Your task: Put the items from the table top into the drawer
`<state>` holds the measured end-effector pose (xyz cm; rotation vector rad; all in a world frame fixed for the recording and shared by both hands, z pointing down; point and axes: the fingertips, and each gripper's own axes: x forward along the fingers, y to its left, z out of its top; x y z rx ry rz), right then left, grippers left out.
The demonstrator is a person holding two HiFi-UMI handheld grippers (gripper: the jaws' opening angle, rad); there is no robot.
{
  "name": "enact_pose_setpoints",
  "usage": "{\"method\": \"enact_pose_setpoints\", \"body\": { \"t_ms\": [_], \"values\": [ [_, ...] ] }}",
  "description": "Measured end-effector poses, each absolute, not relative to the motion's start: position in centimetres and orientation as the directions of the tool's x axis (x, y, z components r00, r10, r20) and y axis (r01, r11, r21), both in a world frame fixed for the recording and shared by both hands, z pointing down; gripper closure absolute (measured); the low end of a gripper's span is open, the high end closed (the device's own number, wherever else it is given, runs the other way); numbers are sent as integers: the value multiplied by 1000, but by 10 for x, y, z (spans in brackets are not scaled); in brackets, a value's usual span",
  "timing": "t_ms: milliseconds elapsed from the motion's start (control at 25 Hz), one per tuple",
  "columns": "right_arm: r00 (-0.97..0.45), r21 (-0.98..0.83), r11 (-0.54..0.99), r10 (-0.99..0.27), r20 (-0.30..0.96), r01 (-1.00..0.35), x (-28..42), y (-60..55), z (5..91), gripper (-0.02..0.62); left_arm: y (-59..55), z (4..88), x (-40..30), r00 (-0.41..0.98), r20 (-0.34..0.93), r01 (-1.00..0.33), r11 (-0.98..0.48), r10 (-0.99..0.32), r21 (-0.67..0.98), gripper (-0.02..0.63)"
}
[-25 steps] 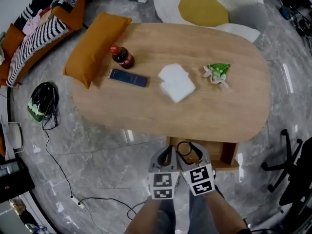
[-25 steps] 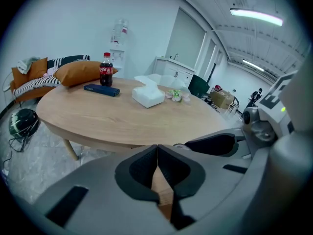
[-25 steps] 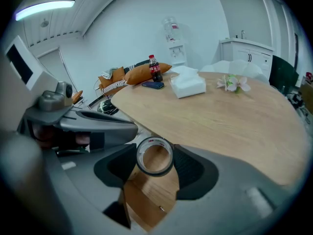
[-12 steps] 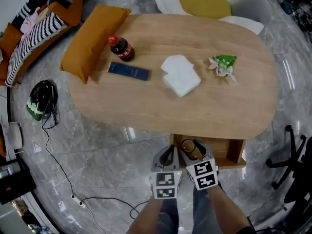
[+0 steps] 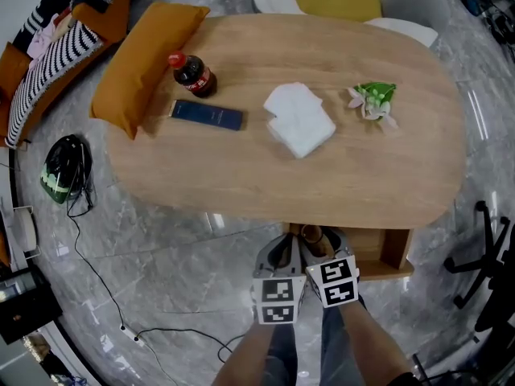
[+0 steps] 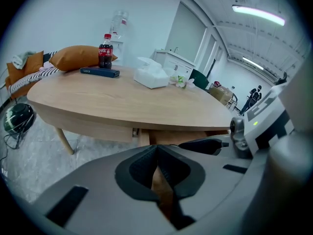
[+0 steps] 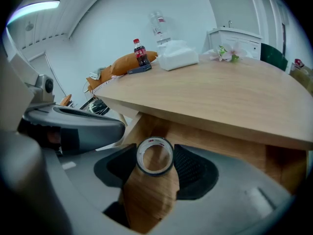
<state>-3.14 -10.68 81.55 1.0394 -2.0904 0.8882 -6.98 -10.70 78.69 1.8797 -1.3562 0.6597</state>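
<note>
Tape roll [image 5: 311,236] (head view): held by right gripper [image 5: 316,244] over the open drawer [image 5: 390,256], at the near edge of the table [image 5: 241,175].
Left gripper [image 5: 282,252] (head view): just left of the right one, beside the drawer's left end.
Tabletop (head view): cola bottle [image 5: 191,75], dark box [image 5: 206,115], tissue pack [image 5: 299,121] and flower sprig [image 5: 375,101] lay far from both grippers.
Jaws (left gripper view): pressed together, empty.
Jaws (right gripper view): clamped on the roll's outer rim, one pad on each side.
Roll axis (right gripper view): ring stood on edge, hole facing back along the jaws; no long axis.
Drawer floor (right gripper view): directly under and beyond the roll, so probably just lower and release.
</note>
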Motion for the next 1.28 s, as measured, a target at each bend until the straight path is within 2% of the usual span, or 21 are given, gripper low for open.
{"method": "enact_pose_setpoints", "body": {
  "t_ms": [360, 1120, 1280],
  "values": [
    [-480, -266, 468, -429, 765, -843, -32, -128, 829, 359, -118, 789, -65, 356, 733, -934, -217, -580, 283, 595],
    [-438, -236, 444, -434, 787, -864, -35, -141, 851, 356, -125, 798, -84, 323, 747, -946, -165, -581, 281, 595],
    [-444, -252, 439, -417, 793, -862, -36, -139, 855, 326, -126, 800, -86, 318, 751, -947, -146, -579, 287, 595]
  ]
}}
